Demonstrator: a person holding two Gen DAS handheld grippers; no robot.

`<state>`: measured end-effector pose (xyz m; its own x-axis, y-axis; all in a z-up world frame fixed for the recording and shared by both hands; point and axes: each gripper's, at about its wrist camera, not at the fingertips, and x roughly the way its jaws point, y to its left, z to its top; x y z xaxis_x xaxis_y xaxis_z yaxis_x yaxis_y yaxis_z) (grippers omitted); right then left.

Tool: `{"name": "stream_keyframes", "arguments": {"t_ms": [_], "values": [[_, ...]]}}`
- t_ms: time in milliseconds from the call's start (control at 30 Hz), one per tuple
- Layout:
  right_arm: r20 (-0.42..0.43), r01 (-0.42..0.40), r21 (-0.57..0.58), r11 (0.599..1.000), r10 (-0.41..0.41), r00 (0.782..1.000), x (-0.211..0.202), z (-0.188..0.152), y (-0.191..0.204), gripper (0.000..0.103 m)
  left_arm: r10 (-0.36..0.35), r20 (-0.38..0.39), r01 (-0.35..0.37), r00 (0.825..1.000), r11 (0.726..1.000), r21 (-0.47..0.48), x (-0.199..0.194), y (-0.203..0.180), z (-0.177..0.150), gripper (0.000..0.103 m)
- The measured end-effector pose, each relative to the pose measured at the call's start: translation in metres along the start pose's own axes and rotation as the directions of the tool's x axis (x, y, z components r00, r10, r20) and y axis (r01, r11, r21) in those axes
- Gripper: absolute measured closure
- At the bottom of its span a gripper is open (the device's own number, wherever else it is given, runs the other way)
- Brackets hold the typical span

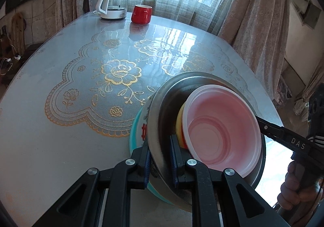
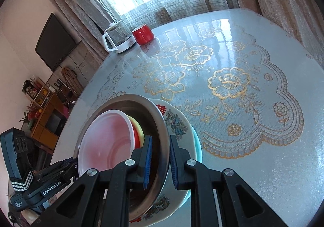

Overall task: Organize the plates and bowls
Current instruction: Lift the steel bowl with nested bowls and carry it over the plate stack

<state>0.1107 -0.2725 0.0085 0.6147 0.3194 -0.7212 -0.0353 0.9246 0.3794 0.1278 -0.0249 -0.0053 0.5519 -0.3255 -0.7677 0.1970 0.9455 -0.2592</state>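
A stack stands at the table's near edge: a teal plate [image 1: 134, 131] [image 2: 198, 142] at the bottom, then a white patterned plate [image 1: 144, 117] [image 2: 178, 123]. In it is a steel bowl [image 1: 162, 109] [image 2: 154, 117] holding a yellow bowl [image 1: 180, 123] [image 2: 138, 127] and a pink bowl [image 1: 218, 125] [image 2: 105, 142]. My left gripper [image 1: 161, 158] [image 2: 73, 163] is shut on the steel bowl's rim, one pad inside and one outside. On the opposite side, my right gripper [image 2: 161, 160] [image 1: 261, 123] is shut on that same rim. Whether the steel bowl rests on the patterned plate I cannot tell.
A glass kettle with a white handle [image 1: 113, 4] [image 2: 119, 38] and a red mug [image 1: 141, 14] [image 2: 142, 33] stand at the table's far edge by the curtains. The glossy table [image 1: 60, 146] has a gold flower pattern. A hand [image 1: 293, 186] holds the right gripper.
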Motion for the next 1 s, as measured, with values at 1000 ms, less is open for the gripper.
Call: {"name": "stream_keyframes", "arguments": {"t_ms": [1000], "values": [[0.015,-0.001,0.057,0.998,0.0,1.0,-0.016,-0.013,-0.018,0.073,0.064,0.055,-0.067,0.996,0.996,0.05,-0.017,-0.013,-0.015,0.079]]}}
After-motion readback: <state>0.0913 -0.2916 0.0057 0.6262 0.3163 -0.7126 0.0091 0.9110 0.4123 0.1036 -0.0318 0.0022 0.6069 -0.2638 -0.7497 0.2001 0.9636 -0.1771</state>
